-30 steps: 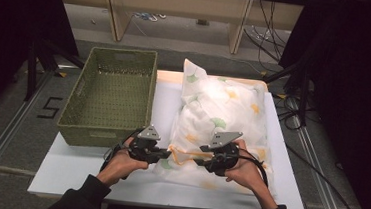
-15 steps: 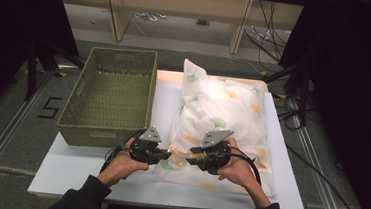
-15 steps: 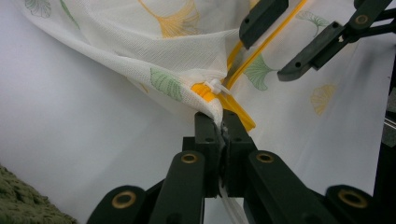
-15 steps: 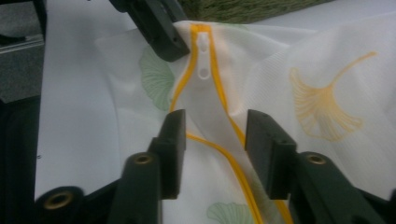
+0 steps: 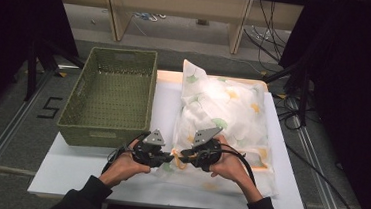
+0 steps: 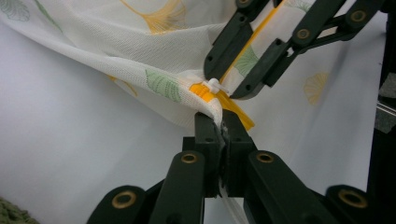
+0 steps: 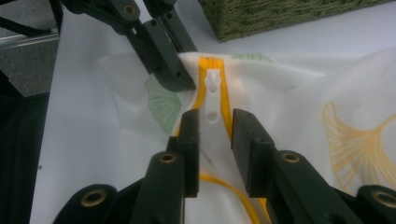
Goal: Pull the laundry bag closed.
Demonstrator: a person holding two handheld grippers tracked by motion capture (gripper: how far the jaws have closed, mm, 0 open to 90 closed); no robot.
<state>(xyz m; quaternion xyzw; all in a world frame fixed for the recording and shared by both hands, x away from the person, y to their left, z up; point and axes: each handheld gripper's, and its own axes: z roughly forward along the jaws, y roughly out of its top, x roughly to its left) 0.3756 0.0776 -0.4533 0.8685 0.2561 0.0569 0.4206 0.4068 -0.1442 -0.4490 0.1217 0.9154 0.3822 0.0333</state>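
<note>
A pillow [image 5: 223, 112] in a white mesh cover printed with green and yellow leaves lies on the white board [image 5: 93, 172]. A yellow zipper [image 7: 201, 74] runs along the cover's near edge. My left gripper [image 6: 222, 121] is shut on the cover's corner fabric at the zipper's end. The white zipper pull [image 7: 212, 100] lies between the tips of my right gripper [image 7: 214, 119], whose jaws have just been closing. A gap still shows on each side of the pull. In the high view the left gripper [image 5: 166, 158] and right gripper [image 5: 184, 157] meet tip to tip.
A green woven basket [image 5: 109, 93] stands on the board's left half, just beyond my left hand. Black cables [image 5: 242, 159] trail from the grippers across the pillow's near end. Shelving legs and floor cables lie past the board's far edge.
My right gripper has moved left along the pillow's near edge toward the left gripper, and its jaws have narrowed around the zipper pull. The left gripper has stayed put.
</note>
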